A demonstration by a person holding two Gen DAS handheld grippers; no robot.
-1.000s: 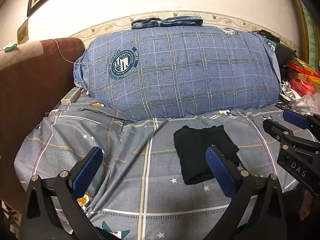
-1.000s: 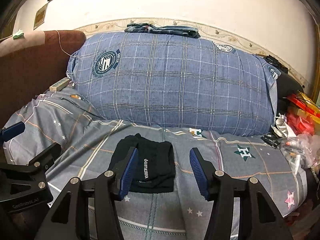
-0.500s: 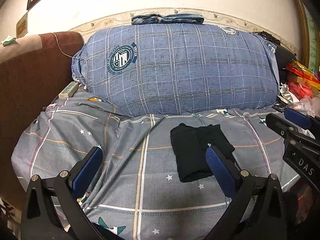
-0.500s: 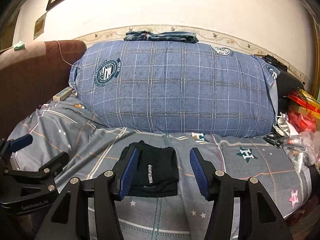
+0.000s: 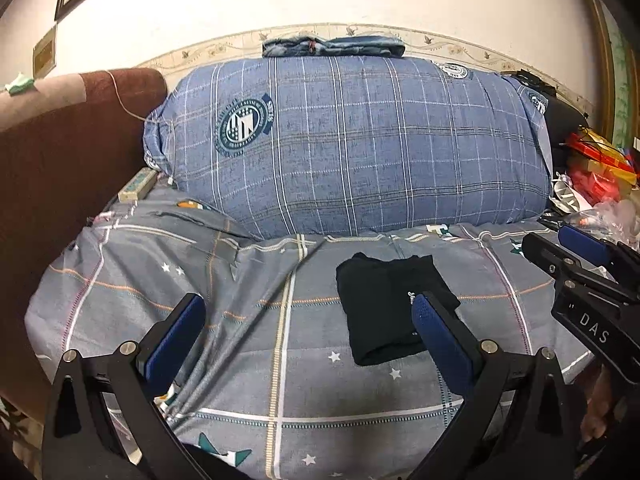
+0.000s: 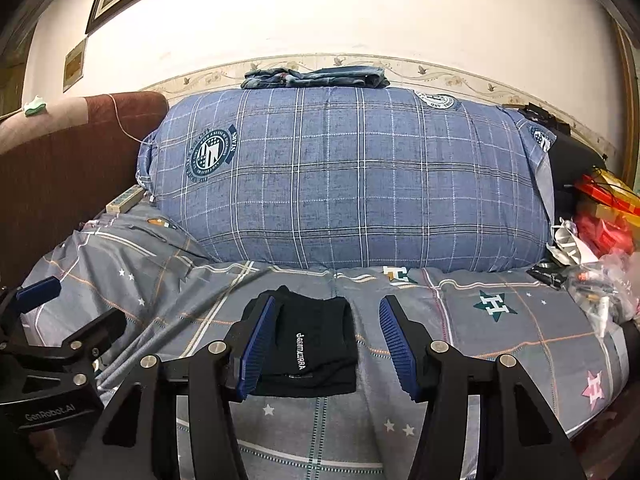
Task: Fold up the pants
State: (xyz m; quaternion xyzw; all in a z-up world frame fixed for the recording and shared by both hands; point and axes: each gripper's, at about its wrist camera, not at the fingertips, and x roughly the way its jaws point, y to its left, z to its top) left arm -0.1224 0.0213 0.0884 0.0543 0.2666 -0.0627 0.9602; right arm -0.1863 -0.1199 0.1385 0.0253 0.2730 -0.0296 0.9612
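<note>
Both tongs agape; right tongs (image 6: 326,344) partly hide folded pants (image 6: 316,350).

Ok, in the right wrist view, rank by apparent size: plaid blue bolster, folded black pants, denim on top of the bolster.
1. plaid blue bolster
2. folded black pants, though nearer the camera
3. denim, farthest away, so unsure

Left gripper (image 5: 308,334): we see black angular arms, blue ribbed pads, silver round screws.
Left gripper marking: white "GenRobot.AI" on its black body, in our right wrist view.
Right gripper (image 6: 326,346): our same black frame, blue ridged pads, silver screws.
Right gripper marking: white letters "DAS" on its side.
</note>
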